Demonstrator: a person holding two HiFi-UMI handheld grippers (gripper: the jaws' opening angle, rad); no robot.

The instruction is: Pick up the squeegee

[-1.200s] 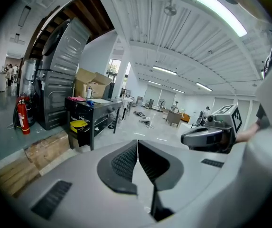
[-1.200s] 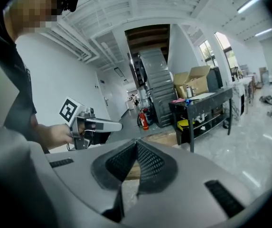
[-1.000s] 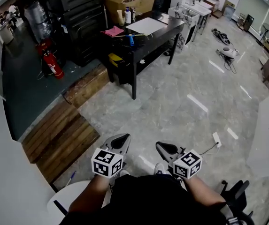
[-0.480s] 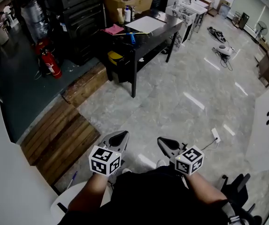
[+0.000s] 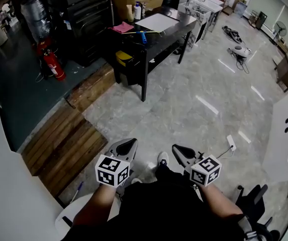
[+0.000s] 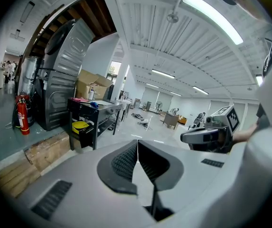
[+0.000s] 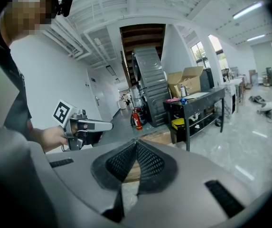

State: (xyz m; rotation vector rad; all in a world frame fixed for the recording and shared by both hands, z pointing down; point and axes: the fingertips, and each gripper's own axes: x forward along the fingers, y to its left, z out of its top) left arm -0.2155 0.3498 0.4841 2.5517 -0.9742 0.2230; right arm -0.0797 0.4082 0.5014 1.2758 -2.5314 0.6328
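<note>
Left tongs (image 5: 127, 143): jaws pressed together, nothing between them, touching nothing, held low in front of the body over the grey floor (image 5: 184, 109). Right tongs (image 5: 178, 149): likewise closed tip to tip and empty, beside the left pair. Squeegee (image 5: 142, 36), blue handle, lies on the black desk (image 5: 178, 28) across the room, well apart from both tongs

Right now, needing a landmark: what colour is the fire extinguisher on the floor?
The fire extinguisher is red, clearest in the head view.

2 tongs (image 5: 128, 144) (image 5: 178, 149), perhaps 2 extinguishers (image 5: 54, 66)
</note>
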